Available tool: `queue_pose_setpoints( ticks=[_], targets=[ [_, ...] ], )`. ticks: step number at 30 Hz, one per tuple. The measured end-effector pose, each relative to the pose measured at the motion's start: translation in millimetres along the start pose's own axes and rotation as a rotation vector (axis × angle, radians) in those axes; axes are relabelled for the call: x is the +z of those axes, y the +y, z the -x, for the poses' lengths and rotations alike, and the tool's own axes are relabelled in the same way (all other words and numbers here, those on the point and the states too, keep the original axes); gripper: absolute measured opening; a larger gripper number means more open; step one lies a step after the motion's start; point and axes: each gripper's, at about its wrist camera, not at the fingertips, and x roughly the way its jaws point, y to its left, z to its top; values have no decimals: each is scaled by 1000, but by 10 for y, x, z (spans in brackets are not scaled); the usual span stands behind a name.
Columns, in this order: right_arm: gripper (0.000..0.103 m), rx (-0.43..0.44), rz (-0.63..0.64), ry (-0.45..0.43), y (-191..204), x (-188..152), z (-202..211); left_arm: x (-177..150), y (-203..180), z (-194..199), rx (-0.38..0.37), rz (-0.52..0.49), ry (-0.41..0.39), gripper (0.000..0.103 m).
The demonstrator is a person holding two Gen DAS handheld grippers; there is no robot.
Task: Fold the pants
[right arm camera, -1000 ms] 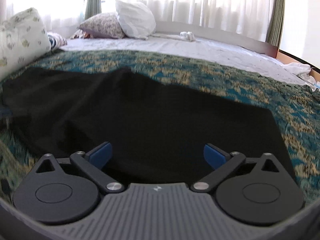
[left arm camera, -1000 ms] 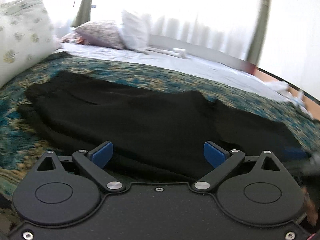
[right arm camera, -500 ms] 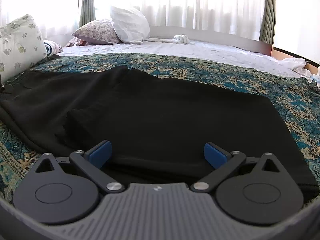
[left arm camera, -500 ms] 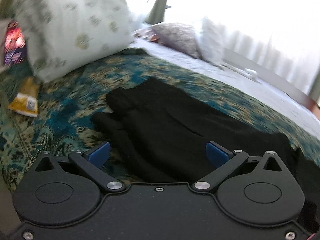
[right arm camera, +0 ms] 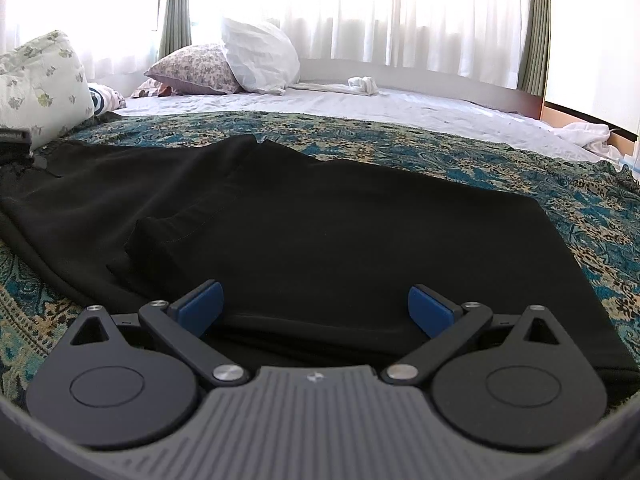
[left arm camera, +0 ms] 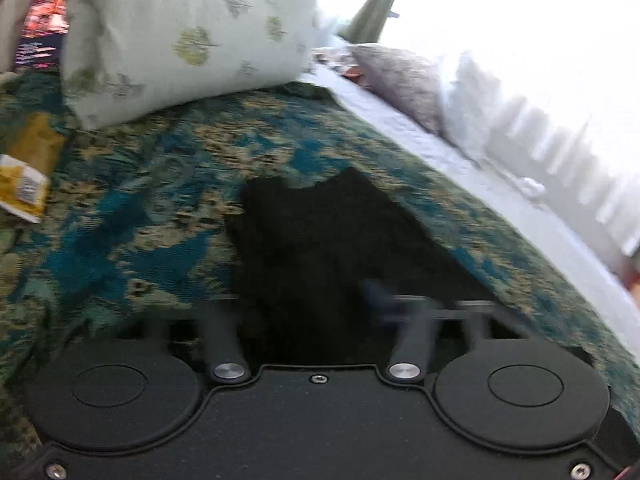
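Item: black pants point(right arm camera: 320, 220), laid flat across a teal-and-gold patterned bedspread point(right arm camera: 580, 208), one fabric layer folded over another with a raised fold edge seen left of centre in the right wrist view. In the left wrist view one end of the pants point(left arm camera: 320, 248) is seen directly ahead of the fingers, on the bedspread point(left arm camera: 140, 208).

Right gripper point(right arm camera: 316, 308): held low at the near edge of the pants, blue pads point(right arm camera: 200, 308) spread wide apart, nothing between them.

Left gripper point(left arm camera: 316, 308): smeared by motion blur (finger tips indistinct); whether it is parted or closed cannot be told, nor whether cloth is caught.

Surroundings: a floral-print pillow point(left arm camera: 180, 36) is propped at the bedspread's far left; a yellow packet point(left arm camera: 24, 176) lies beside it. A patterned pillow point(right arm camera: 192, 68) and a white pillow point(right arm camera: 260, 56) rest on the white sheet point(right arm camera: 400, 108) beyond, before sheer curtains point(right arm camera: 400, 12).
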Motion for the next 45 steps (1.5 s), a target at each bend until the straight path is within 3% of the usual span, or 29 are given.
queue_pose_setpoints(
  ticks=[2,5,9,12,20,25,29,33,37,39,45],
  targets=[
    [103,7,-10,13,-18,28,7,14,-49,88,-16,-1,-23,13],
    [103,33,-48,35,-96,98,42,-3,-409,394,-70,-165,-133,12],
    [103,77,-140,23,-285,129,169,-126,-1077,814,-213,-362,-223,12],
    [103,82,-230,5,-519,134,280,-331,-1583,1049,-322,-458,-244,12],
    [102,59,-531,-72,-1412,1,579,-1395,-2769,1414,-579,-706,-159,12],
    [98,-8,-638,-118,-1861,-184,783,-2230,-3245,1546,-685,-865,-29,12],
    [95,-41,-677,-121,-2043,-332,854,-2835,-3417,1796,-718,-1022,-71,13],
    [94,-45,-720,-129,-2166,-423,877,-3121,-3568,1854,-760,-1073,15,15],
    [94,-45,-741,-137,-2214,-471,925,-3145,-3545,1821,-768,-1114,95,30],
    [94,-45,-739,-139,-2216,-483,947,-3102,-3478,1820,-775,-1108,120,49],
    [95,-66,-702,-148,-2164,-466,978,-2732,-3020,1992,-844,-1061,148,65]
  ],
)
